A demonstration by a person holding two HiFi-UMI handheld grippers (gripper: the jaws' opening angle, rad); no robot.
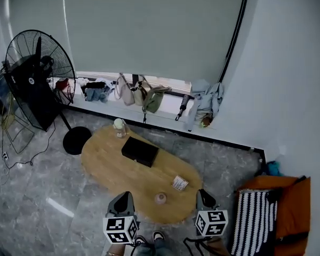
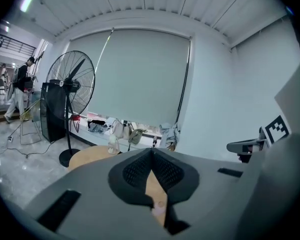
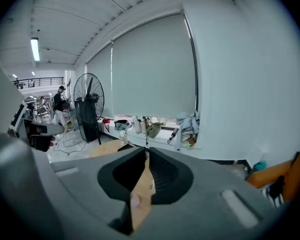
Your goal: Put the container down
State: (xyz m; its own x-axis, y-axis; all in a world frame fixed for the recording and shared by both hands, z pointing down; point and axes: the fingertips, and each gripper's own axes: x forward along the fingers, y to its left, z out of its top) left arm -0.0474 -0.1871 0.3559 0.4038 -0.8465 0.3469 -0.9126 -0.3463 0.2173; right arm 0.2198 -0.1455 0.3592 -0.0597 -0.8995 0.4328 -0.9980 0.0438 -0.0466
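A small pink container (image 1: pixel 160 198) stands on the oval wooden table (image 1: pixel 112 167) near its front edge, with nothing touching it. My left gripper (image 1: pixel 125 196) hovers to its left and my right gripper (image 1: pixel 204 193) to its right, both apart from it. In the left gripper view the left gripper (image 2: pixel 151 151) has its jaw tips meeting, empty, and the pink container (image 2: pixel 159 210) shows low in the gap behind them. In the right gripper view the right gripper (image 3: pixel 147 151) shows only a narrow slit at the tips, nothing in it; the container (image 3: pixel 135 201) lies below.
On the table are a black box (image 1: pixel 140 151), a clear bottle (image 1: pixel 119 127) at the far end and a small packet (image 1: pixel 180 183). A standing fan (image 1: pixel 37 79) is at the left. A striped cushion (image 1: pixel 254 223) on an orange seat (image 1: pixel 290 201) is at the right. Bags line the windowsill (image 1: pixel 144 96).
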